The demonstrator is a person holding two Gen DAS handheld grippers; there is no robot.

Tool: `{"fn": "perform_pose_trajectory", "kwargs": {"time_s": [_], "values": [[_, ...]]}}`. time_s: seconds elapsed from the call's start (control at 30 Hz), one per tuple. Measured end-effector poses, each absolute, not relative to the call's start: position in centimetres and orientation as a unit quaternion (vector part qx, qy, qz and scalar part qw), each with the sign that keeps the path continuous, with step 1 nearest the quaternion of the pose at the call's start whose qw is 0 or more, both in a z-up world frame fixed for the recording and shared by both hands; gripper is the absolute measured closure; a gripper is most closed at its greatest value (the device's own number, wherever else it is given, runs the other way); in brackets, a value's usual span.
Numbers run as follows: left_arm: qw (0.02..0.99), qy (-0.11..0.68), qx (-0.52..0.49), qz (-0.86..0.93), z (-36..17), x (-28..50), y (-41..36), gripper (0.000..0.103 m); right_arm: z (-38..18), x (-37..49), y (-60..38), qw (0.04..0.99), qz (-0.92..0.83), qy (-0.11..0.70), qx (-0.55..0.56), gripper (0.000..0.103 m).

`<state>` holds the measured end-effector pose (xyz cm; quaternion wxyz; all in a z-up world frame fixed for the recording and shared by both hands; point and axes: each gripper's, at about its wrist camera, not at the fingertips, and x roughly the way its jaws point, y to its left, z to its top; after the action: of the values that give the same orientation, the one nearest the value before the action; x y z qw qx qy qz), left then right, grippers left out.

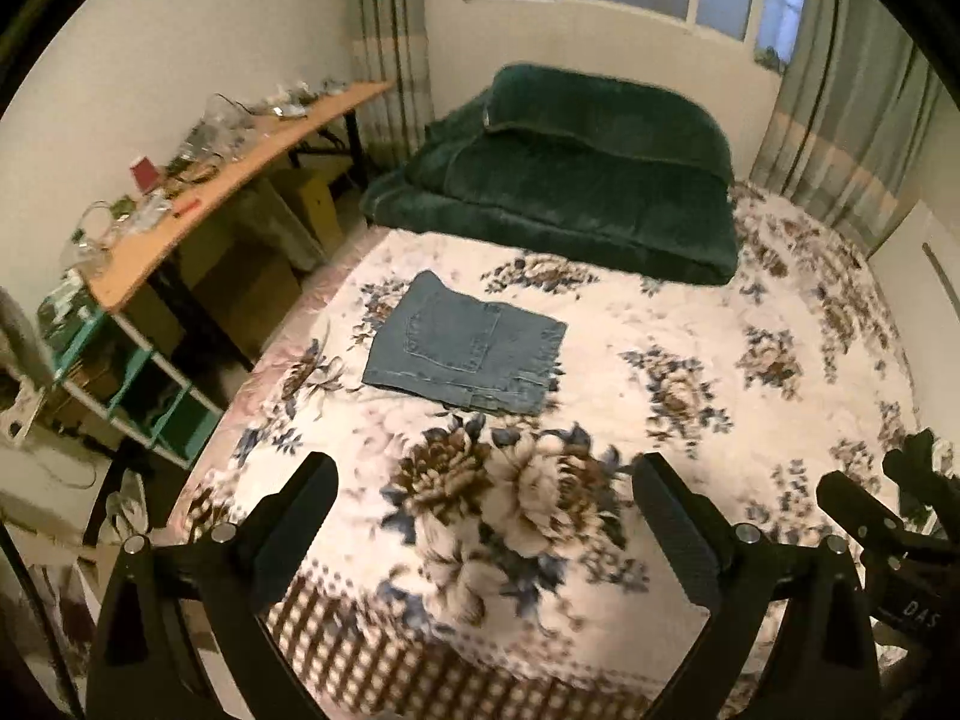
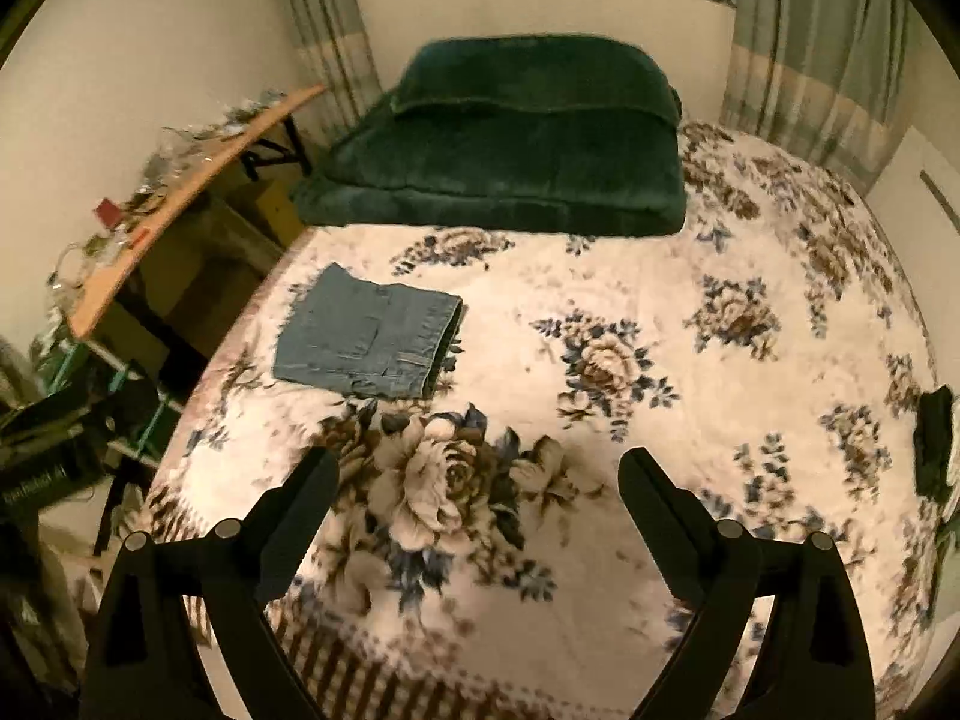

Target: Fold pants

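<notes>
A pair of blue denim pants lies folded into a compact rectangle on the floral bedspread, back pocket up. It also shows in the right wrist view, toward the bed's left side. My left gripper is open and empty, held above the bed's near part, well short of the pants. My right gripper is open and empty too, above the bed and to the right of the pants. The right gripper also shows at the right edge of the left wrist view.
A folded dark green blanket lies at the bed's far end under the window. A cluttered wooden table and a teal shelf unit stand left of the bed. A dark object lies at the bed's right edge.
</notes>
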<state>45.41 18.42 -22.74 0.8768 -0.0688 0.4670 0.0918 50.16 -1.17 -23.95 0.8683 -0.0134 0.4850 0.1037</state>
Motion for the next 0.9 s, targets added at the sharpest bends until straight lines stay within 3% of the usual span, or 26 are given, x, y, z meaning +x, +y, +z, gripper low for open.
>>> {"fn": "perform_pose_trajectory", "kwargs": {"time_s": [0.4, 0.9], "values": [[0.900, 0.414, -0.077, 0.115, -11.2, 34.3, 10.9, 0.002, -7.9, 37.8, -7.7, 0.885, 0.154, 0.436, -0.053, 0.004], [0.919, 0.379, -0.050, 0.099, -3.6, 25.2, 9.7, 0.002, 4.6, 23.8, -9.0, 0.908, 0.143, 0.390, -0.058, 0.003]]}}
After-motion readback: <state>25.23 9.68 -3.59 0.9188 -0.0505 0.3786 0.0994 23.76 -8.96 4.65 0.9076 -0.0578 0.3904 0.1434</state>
